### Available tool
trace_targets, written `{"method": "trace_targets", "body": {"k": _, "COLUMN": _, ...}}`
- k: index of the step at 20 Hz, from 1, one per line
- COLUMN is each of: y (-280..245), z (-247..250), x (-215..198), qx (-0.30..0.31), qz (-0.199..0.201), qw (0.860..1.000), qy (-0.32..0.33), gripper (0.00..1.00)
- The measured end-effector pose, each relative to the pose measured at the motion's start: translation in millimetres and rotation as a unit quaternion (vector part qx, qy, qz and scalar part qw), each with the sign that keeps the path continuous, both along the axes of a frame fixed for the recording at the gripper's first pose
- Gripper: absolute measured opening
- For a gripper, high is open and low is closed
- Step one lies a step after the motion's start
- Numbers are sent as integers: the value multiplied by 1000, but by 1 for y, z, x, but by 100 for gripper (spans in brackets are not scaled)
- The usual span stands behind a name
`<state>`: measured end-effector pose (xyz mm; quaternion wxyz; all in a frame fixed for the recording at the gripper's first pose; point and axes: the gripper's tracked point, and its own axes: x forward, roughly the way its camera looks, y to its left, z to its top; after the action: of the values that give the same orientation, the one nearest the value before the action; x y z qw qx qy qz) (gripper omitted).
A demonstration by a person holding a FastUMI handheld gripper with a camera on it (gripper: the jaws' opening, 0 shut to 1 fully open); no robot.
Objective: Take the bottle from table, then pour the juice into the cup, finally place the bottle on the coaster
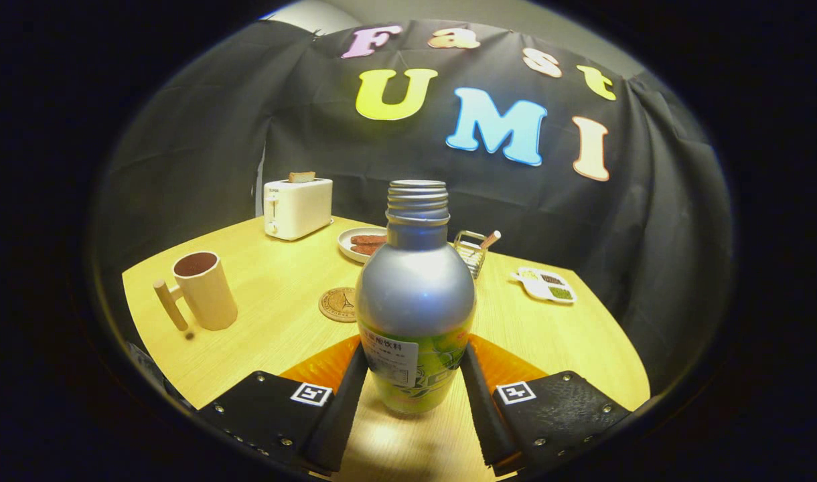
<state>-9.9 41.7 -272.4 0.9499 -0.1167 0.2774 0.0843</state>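
A silver bottle with a green label and a bare threaded neck stands upright between my fingers. My gripper is shut on its lower body, one finger pressing on each side. I cannot tell whether its base touches the wooden table. A beige cup with a wooden peg handle stands to the left beyond the fingers, its dark inside showing. A round cork coaster lies on the table between cup and bottle, partly hidden behind the bottle's left side.
At the back of the table stands a white toaster with a slice of toast in it. A plate of sausages and a wire rack sit behind the bottle. A small white dish lies at the right.
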Motion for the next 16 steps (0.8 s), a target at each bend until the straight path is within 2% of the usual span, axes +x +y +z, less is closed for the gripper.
{"method": "trace_targets", "body": {"k": 9, "y": 48, "z": 24, "x": 15, "qx": -73, "qz": 68, "qw": 995, "qy": -22, "gripper": 75}}
{"method": "trace_targets", "body": {"k": 16, "y": 87, "z": 20, "x": 15, "qx": -116, "qz": 110, "qw": 987, "qy": -18, "gripper": 75}}
